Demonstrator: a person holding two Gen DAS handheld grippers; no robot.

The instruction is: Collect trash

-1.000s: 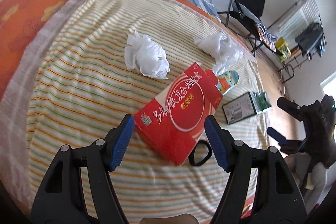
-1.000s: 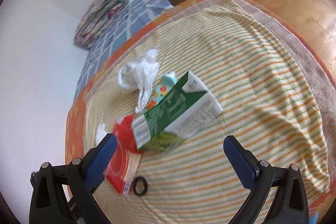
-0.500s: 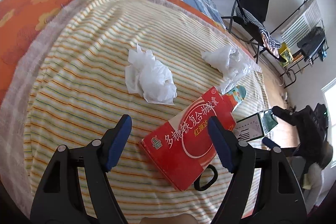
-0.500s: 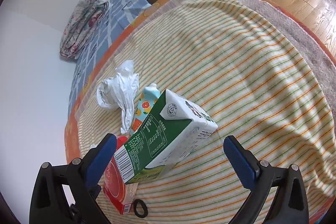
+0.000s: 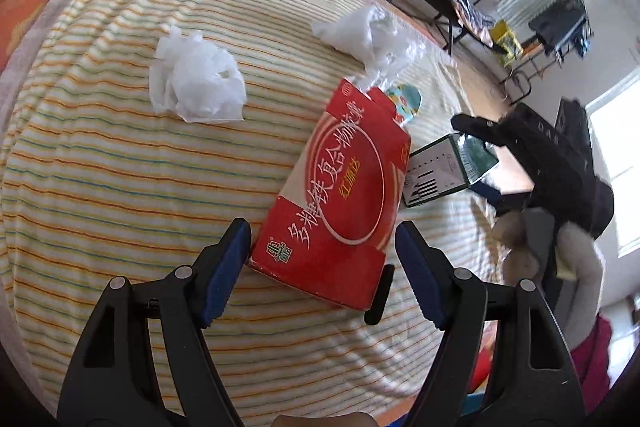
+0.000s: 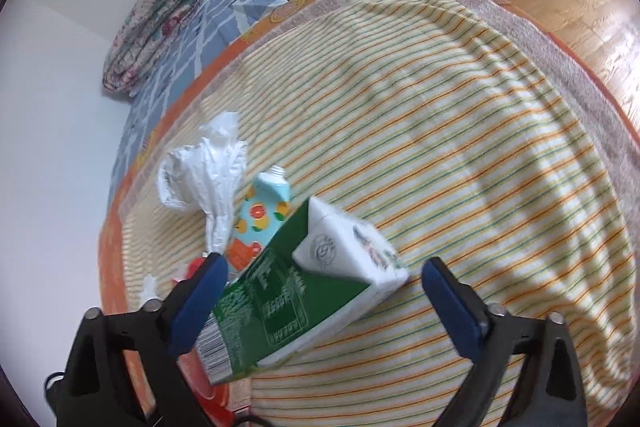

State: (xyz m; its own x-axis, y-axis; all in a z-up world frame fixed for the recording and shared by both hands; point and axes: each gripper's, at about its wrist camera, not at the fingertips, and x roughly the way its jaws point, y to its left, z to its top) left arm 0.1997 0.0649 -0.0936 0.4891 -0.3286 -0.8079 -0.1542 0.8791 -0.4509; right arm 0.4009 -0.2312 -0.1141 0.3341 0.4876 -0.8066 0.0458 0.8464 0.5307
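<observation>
Trash is all over the striped blanket [image 5: 120, 167]. My left gripper [image 5: 322, 259] has its jaws spread around the near end of the red box [image 5: 340, 187], pads not pressing it. My right gripper [image 6: 320, 303] is closing on the green carton [image 6: 296, 303], still wide, no contact yet. Tissue wad [image 5: 196, 87] sits well apart.

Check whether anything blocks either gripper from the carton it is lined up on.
Nothing visible does. The red box lies between the left gripper's open jaws; the green carton lies between the right gripper's closing jaws.
</observation>
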